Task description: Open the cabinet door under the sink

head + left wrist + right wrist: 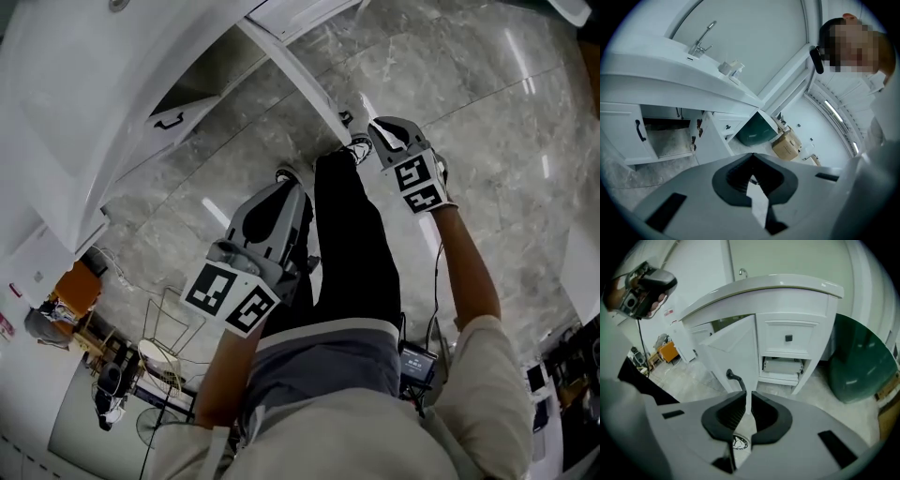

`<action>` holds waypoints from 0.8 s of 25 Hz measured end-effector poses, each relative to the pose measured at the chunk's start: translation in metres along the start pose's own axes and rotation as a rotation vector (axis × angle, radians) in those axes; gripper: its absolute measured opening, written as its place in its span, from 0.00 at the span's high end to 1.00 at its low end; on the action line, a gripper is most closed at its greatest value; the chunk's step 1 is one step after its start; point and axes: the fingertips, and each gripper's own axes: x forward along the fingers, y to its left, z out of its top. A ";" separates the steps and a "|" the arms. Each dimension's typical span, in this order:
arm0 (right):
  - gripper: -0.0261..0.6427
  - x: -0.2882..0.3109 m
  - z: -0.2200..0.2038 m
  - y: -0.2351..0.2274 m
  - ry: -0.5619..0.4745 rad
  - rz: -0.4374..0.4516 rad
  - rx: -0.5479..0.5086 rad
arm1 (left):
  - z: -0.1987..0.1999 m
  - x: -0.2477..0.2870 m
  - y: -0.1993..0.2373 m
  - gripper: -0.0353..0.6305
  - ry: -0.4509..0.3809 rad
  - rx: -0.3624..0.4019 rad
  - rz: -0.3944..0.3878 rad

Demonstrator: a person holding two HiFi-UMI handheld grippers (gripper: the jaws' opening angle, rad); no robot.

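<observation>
The cabinet door point(736, 348) is standing swung wide open under the sink counter point(787, 287), and its black handle point(735, 379) is showing just past the right gripper point(748, 397). That gripper's jaws are sitting a thin slit apart, gripping nothing. The left gripper point(751, 159) is hovering well away from the cabinet, jaw tips pressing together, empty.

The white panelled door point(736, 345) stands swung well open, out from the cabinet point(668, 138) and upright on its hinges point(699, 124). A black curved handle point(735, 379) sits near its free edge, low on the outer face. From above, the door shows as a thin white edge point(300, 80) over the marble floor. The cabinet's opening is bare and dark inside.
</observation>
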 end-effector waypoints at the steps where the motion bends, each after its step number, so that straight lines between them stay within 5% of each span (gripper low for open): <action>1: 0.90 -0.008 0.003 0.002 -0.008 -0.016 0.039 | 0.001 -0.008 -0.002 0.95 -0.005 -0.003 0.000; 13: 0.92 -0.081 0.068 0.036 -0.115 -0.090 0.198 | 0.032 -0.073 -0.016 0.95 -0.086 0.017 -0.010; 17: 0.93 -0.106 0.090 0.044 -0.149 -0.093 0.246 | 0.044 -0.089 -0.028 0.95 -0.075 0.186 0.027; 20: 0.93 -0.127 0.105 0.055 -0.168 -0.098 0.242 | 0.050 -0.100 -0.041 0.95 -0.094 0.234 0.025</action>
